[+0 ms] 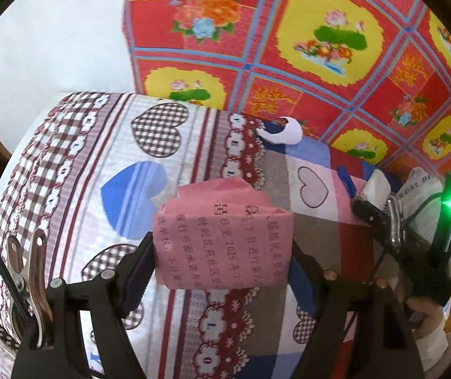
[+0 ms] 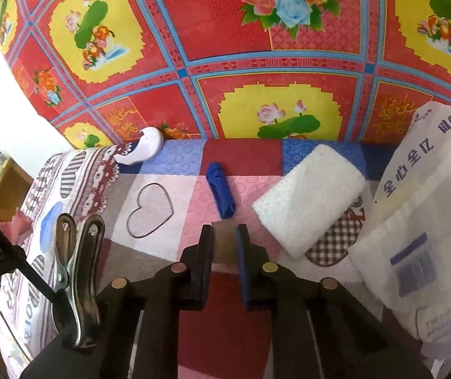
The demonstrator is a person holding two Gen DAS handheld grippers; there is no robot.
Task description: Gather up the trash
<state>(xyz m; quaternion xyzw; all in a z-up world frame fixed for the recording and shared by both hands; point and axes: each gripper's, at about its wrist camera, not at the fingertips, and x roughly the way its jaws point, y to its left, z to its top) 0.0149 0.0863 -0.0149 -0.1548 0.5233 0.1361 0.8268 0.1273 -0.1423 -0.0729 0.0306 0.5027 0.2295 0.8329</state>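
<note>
1. Pink paper (image 1: pixel 222 233): folded, printed sheet, sitting between my left gripper (image 1: pixel 222 259) jaws. Jaws stand wide and the pads press on both edges of the sheet, so I read this as a pinch on the paper, lifted clear of the bedspread (image 1: pixel 99 164).
2. The pinch is only on the lower half of the sheet. The top flaps free, so I'd keep the squeeze steady and avoid tilting, or it may slide out.
3. My right gripper (image 2: pixel 225 237): jaws drawn nearly together, a narrow gap between them, nothing in it that I can see. It points down at the patchwork cloth, just short of the blue wrapper (image 2: pixel 220 194).
4. Blue wrapper lies lengthwise ahead of my right fingertips, apart from them. To take it, my judgement is: open first, come down with one pad on each long side, then close.
5. White pad (image 2: pixel 310 199), a folded soft block, lies just to the right of the blue wrapper, partly over a checked heart.
6. White plastic bag (image 2: pixel 415 221) with blue print sits further right, likely the place for the trash. Its mouth is not visible.
7. Small white crescent thing (image 2: pixel 143 150) rests at the far edge, against the red flowered sheet (image 2: pixel 257 63).
</note>
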